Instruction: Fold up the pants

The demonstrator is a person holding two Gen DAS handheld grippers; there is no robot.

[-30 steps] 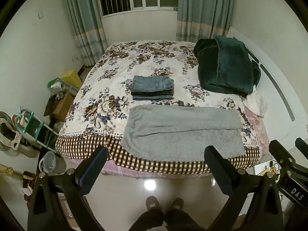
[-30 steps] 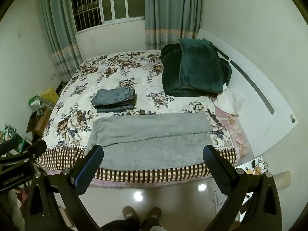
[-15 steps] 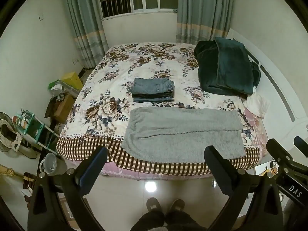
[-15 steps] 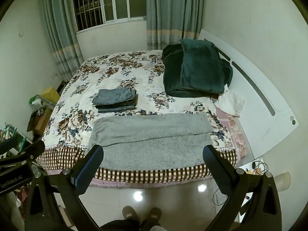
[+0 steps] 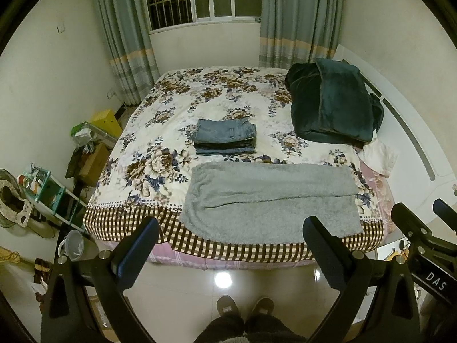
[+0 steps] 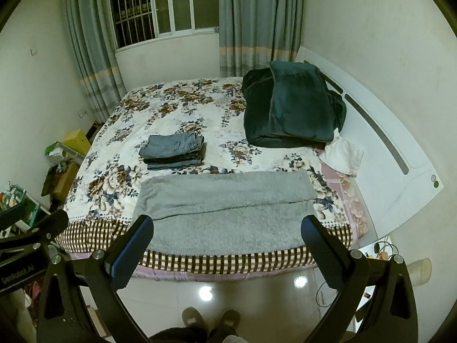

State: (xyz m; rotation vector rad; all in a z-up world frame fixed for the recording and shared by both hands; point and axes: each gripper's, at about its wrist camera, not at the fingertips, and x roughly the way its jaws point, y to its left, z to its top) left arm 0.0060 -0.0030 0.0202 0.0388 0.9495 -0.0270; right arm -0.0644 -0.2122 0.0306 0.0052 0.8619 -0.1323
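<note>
Both tongs [image 5: 230, 230] [image 6: 227, 228] gape above flat, fuzzy grey pants [image 5: 271, 201].

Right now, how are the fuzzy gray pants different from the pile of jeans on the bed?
The gray pants are spread out flat and long; the jeans are already folded into a small stack. The gray pants look fluffy and pale gray, the jeans smooth and blue. The gray pants lie at the bed's near edge, the jeans farther in, toward the middle. Both rest on the flowery bedspread, and neither gripper touches them.

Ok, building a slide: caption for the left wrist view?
Open left hand-held gripper above grey pants laid flat on the bed.
</note>
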